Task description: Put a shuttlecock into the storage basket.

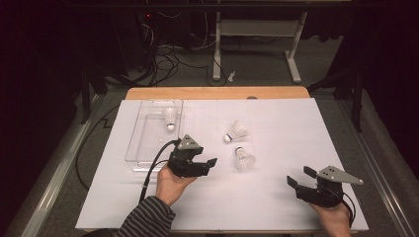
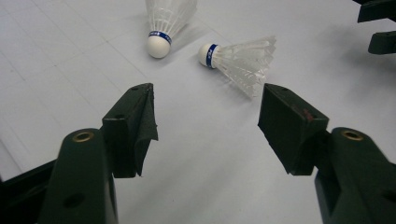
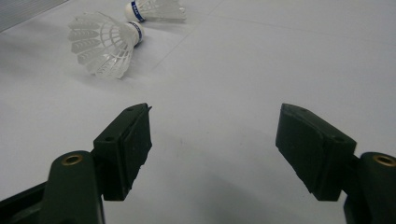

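A person at a white-covered table (image 1: 276,197) works two hand-held grippers among three shuttlecocks, apparently moving them one by one into a clear plastic tray (image 1: 143,148). One shuttlecock (image 1: 170,117) already lies in the far end of the tray. Two are left on the table to the right of the tray: the far shuttlecock (image 1: 236,132) lies on its side with its cork toward the tray, and the near shuttlecock (image 1: 244,159) lies just this side of it, the two close together but apart.

The left gripper (image 1: 210,163) hovers just off the tray's near right corner, its jaws wide and empty, aimed at the pair; in the left gripper view both lie just ahead of the pads, the near shuttlecock (image 2: 240,58) closer to the right jaw. The right gripper (image 1: 300,176) waits well to the right of the tray, toward the table's near edge, its jaws likewise wide with nothing between them.

The step in hand looks like the reach for the next shuttlecock. The next move calls for the left gripper to advance until the pads straddle the near one, then close gently, ideally by the cork, since the feathers would crush under a hard squeeze.
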`<control>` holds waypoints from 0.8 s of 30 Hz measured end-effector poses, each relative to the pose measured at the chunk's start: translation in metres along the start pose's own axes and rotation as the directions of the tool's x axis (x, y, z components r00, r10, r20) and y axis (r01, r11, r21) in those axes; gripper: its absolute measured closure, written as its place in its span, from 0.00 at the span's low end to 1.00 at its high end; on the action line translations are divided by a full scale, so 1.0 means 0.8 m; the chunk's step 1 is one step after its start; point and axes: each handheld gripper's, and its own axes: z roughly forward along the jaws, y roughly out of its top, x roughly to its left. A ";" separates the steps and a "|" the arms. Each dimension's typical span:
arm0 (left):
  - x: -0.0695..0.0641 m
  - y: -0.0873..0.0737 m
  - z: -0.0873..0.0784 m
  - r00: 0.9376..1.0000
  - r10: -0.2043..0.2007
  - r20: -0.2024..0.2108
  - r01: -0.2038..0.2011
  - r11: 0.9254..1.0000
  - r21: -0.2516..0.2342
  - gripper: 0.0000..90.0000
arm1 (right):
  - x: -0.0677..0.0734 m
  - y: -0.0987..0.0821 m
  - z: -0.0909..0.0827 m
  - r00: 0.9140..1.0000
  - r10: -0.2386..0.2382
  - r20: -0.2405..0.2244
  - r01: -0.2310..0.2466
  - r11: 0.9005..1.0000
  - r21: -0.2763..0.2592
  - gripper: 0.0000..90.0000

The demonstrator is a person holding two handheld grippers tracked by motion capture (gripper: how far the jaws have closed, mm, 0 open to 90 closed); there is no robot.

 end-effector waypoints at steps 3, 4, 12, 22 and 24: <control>-0.002 -0.001 0.003 1.000 -0.002 0.004 0.002 1.000 0.010 0.41 | 0.000 0.000 0.000 1.000 0.001 0.000 -0.001 1.000 0.001 0.30; -0.002 -0.001 0.004 1.000 0.003 0.005 -0.003 1.000 0.016 0.41 | 0.000 0.000 0.000 1.000 0.001 0.000 -0.001 1.000 0.001 0.30; -0.008 -0.003 0.013 1.000 0.009 0.012 -0.010 0.999 0.035 0.41 | 0.000 0.000 0.000 1.000 0.000 0.000 0.000 1.000 0.002 0.30; -0.015 -0.006 0.023 0.999 0.025 0.021 -0.026 0.997 0.071 0.41 | 0.000 0.000 0.000 1.000 0.001 0.001 -0.001 1.000 0.002 0.30; -0.016 -0.007 0.026 0.999 0.026 0.020 -0.028 0.996 0.079 0.41 | 0.000 0.000 0.000 1.000 0.000 0.000 0.000 1.000 0.003 0.30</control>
